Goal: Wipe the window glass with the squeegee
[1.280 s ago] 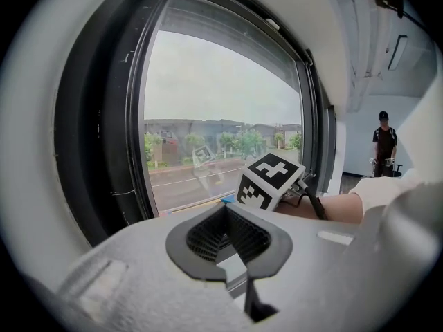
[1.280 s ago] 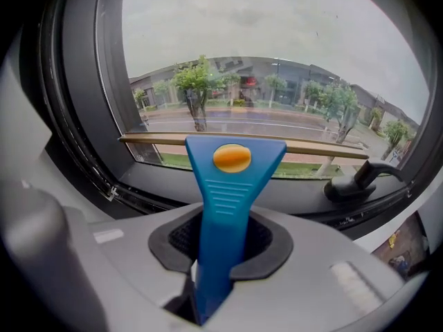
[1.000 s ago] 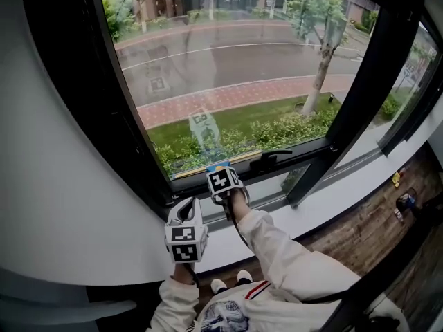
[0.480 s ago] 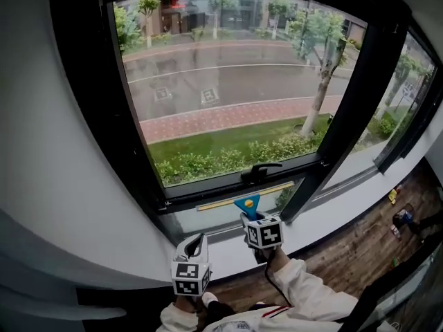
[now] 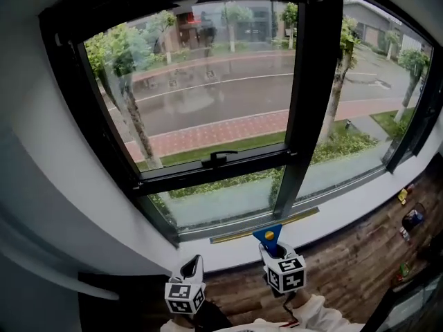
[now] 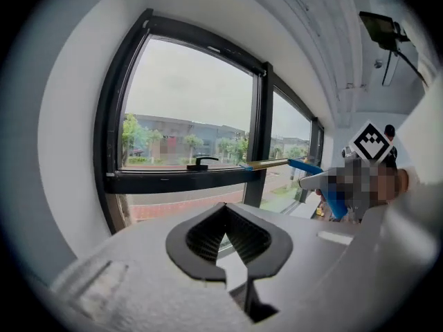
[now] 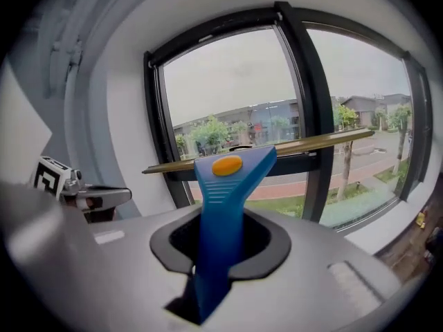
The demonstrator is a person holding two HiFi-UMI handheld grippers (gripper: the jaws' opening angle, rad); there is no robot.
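Squeegee (image 7: 221,199) has blue handle, orange spot, golden blade.

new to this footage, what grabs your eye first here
The big black-framed window fills the head view, with a street and trees beyond. Low centre, the right tool grips a blue squeegee with an orange dot, blade level; the left tool beside it is shut and empty.

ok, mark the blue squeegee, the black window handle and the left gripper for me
Blue plastic squeegee (image 7: 220,206), right gripper view, on its ribbed handle.
Black lever-shaped window handle (image 5: 219,158), head view, on the lever.
Left gripper (image 5: 194,261), head view, between the tips of its tongs.
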